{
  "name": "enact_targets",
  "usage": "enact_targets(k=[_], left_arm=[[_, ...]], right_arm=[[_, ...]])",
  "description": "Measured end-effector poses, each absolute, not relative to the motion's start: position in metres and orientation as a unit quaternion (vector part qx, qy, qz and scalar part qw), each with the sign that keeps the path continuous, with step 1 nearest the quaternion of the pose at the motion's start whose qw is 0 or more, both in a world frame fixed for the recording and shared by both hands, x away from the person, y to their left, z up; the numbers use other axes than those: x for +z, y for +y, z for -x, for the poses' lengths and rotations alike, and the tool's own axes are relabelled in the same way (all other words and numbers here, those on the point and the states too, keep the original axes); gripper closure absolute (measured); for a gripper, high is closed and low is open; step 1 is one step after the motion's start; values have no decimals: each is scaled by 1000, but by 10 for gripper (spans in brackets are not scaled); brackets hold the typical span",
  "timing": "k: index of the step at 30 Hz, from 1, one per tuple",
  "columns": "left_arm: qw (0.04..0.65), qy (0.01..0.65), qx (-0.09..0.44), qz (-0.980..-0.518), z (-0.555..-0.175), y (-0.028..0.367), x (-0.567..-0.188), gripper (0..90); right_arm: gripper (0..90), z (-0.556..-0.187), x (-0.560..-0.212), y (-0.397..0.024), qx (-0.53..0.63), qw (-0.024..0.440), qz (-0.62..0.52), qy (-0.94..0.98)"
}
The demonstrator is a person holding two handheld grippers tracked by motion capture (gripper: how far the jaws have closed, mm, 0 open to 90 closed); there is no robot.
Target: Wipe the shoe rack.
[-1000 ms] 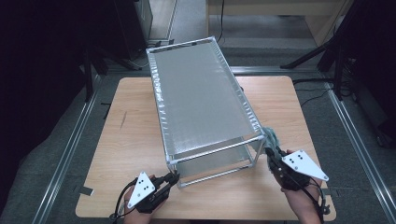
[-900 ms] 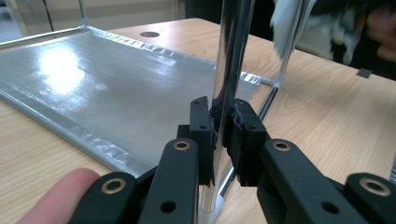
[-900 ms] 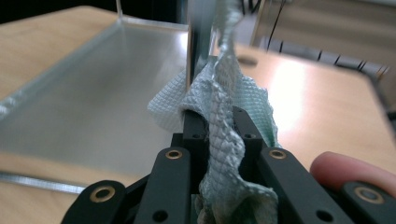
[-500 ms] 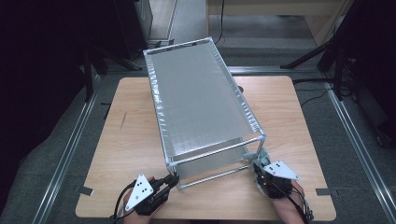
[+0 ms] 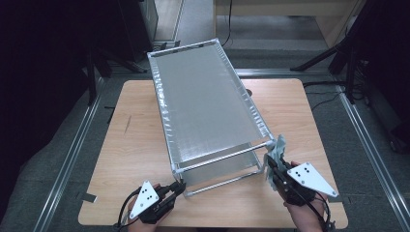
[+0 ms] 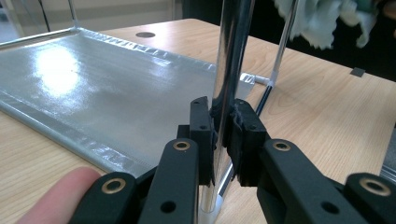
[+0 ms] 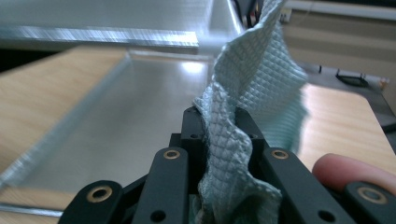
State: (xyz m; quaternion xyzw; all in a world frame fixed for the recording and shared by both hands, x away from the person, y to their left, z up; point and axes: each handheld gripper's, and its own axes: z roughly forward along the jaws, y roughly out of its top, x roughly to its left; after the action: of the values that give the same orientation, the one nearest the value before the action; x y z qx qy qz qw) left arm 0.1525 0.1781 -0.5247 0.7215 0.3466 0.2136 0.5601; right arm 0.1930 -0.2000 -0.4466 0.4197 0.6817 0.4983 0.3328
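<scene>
Left tongs: the left gripper (image 6: 219, 128) sits at the near left corner of the rack, its jaws clamped tight on the upright chrome post (image 6: 231, 56); in the high view it shows at the near table edge (image 5: 180, 187)
Right tongs: the right gripper (image 7: 223, 123) has its jaws pinched on a bunched pale green cloth (image 7: 254, 79), which stands up past the jaw tips; in the high view it is at the rack's near right corner (image 5: 270, 162)
Cloth position: the cloth (image 5: 279, 147) touches or sits just beside the end of the top front rail; I cannot tell which
Rack: a two-tier metal shelf rack (image 5: 203, 101) stands askew on the wooden table (image 5: 140, 145), long side running away from the person
Step in hand, as I judge it: wiping the rack frame with the cloth while the other hand steadies it
Doing it well: keep the post grip firm so the rack does not skid, press the cloth flat on the rail, and draw it along in one pass
Upper shelf: silvery sheet, nothing on it
Lower shelf: the shiny lower shelf (image 6: 93, 88) also bare as far as can be seen
Far end: rack top reaches past the table's far edge in the high view, toward a dark floor
</scene>
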Motion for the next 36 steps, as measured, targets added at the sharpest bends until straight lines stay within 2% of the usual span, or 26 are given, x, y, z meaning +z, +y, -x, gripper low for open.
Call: enact_targets(k=[4,6,7,8,9,12,17,26,30,36], left_arm=[[561,345,212,-722,-152,178,-525,812],[561,344,212,-723,-152,179,-525,813],[561,343,212,-723,-152,179,-525,813],[561,343,212,-723,-152,178,-525,813],[561,342,213,-724,-152,179,-525,813],[561,341,210,-724,-152,179,-525,813],[564,337,208,-725,-152,180,-525,813],[566,340,206,-722,-152,179,-526,812],[567,340,205,-722,-152,180,-526,811],[567,337,205,-723,-152,180,-526,811]], right_arm=[[779,-193,-455,-191,493,323,-412,695],[778,-198,-469,-187,479,308,-419,707],[779,-205,-489,-183,457,288,-429,724],[779,-205,-489,-183,457,288,-429,724],[778,-211,-508,-181,429,273,-440,740],[779,-218,-524,-179,401,252,-461,750],[767,-214,-507,-181,428,264,-455,735],[768,-197,-455,-186,498,325,-426,682],[768,-199,-460,-185,493,325,-428,684],[774,-215,-510,-182,431,281,-462,722]])
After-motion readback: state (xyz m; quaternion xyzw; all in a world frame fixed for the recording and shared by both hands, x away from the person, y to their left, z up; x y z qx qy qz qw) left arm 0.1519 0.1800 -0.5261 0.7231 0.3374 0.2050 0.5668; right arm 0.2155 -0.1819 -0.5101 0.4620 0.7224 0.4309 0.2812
